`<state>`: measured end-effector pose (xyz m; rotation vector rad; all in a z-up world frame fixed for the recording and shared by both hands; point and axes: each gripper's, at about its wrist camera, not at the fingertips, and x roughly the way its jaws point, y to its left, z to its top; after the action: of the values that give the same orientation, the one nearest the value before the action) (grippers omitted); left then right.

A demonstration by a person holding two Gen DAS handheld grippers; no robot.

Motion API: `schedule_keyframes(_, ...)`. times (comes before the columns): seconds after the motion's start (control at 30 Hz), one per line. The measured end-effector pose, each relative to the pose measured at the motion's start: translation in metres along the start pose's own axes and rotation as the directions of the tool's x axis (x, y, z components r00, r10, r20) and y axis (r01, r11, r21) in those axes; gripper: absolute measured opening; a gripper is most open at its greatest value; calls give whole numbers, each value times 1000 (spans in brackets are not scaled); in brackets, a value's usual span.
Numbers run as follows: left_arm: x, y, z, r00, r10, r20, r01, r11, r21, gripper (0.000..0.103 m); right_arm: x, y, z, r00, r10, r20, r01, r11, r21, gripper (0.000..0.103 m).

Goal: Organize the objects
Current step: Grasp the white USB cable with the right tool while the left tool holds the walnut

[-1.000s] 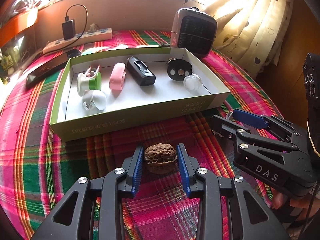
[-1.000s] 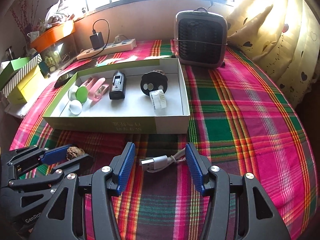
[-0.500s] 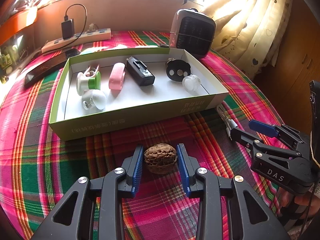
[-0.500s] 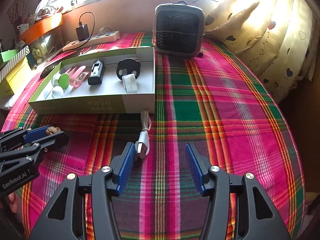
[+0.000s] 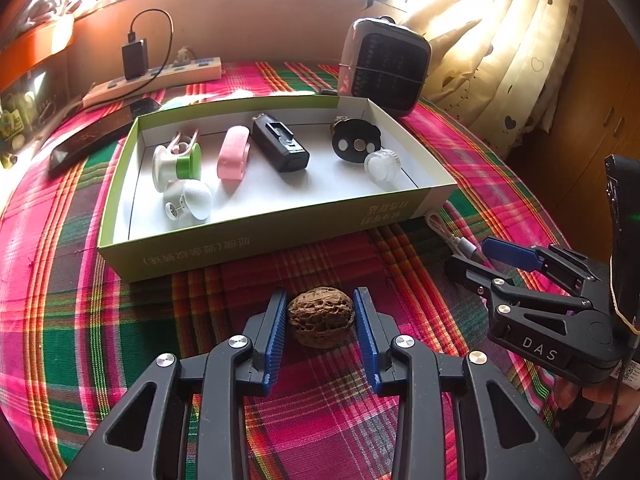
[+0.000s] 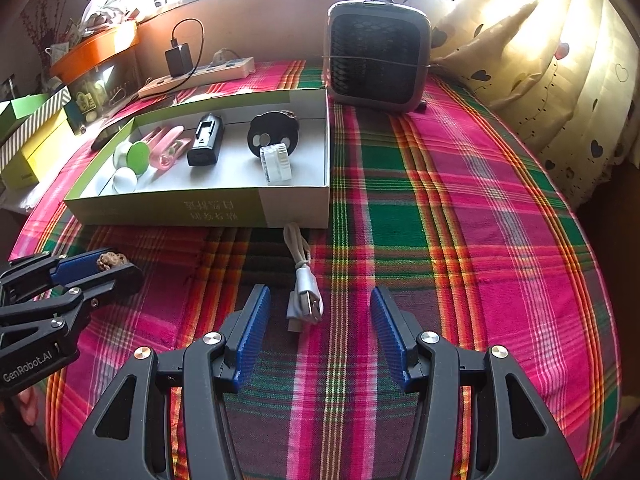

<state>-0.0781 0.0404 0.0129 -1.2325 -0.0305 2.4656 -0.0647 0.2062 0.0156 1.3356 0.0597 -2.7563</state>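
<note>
A brown walnut (image 5: 321, 318) rests on the plaid cloth in front of the green-and-white box (image 5: 280, 240). My left gripper (image 5: 320, 292) is shut on the walnut, a blue pad against each side of it. A white USB cable (image 6: 305, 300) lies on the cloth, running from the box's front wall toward me. My right gripper (image 6: 320, 289) is open with the cable's plug end between its pads, touching neither. The box holds a green-and-white spool (image 5: 176, 164), a pink case (image 5: 233, 153), a black device (image 5: 282, 148), a black disc (image 5: 355, 142) and a clear jar (image 5: 382, 166).
A grey fan heater (image 6: 378, 64) stands behind the box's right end. A power strip (image 6: 200, 74) with a charger lies at the back, a dark phone (image 5: 92, 140) left of the box. Cream curtains hang on the right. Green and yellow boxes (image 6: 28, 136) sit at far left.
The left gripper and the walnut have not moved. The right gripper drew back from the box and now stands with the cable's plug end between its open pads.
</note>
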Motion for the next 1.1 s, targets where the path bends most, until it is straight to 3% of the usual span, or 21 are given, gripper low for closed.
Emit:
schedule_keyframes(0.3, 0, 0, 0, 1000, 3, 0, -3, 1000, 2, 31, 0, -1, 0, 1000, 20, 3, -20, 1000, -16, 53)
schedule_keyframes(0.73, 0, -2, 1, 1000, 24, -1, -24, 1000, 8, 31, -3, -3, -1, 1000, 12, 8, -12, 1000, -18, 27)
schedule_keyframes(1.1, 0, -2, 1, 1000, 26, 0, -26, 1000, 10, 31, -3, -4, -2, 1000, 15, 10, -15, 1000, -19, 21)
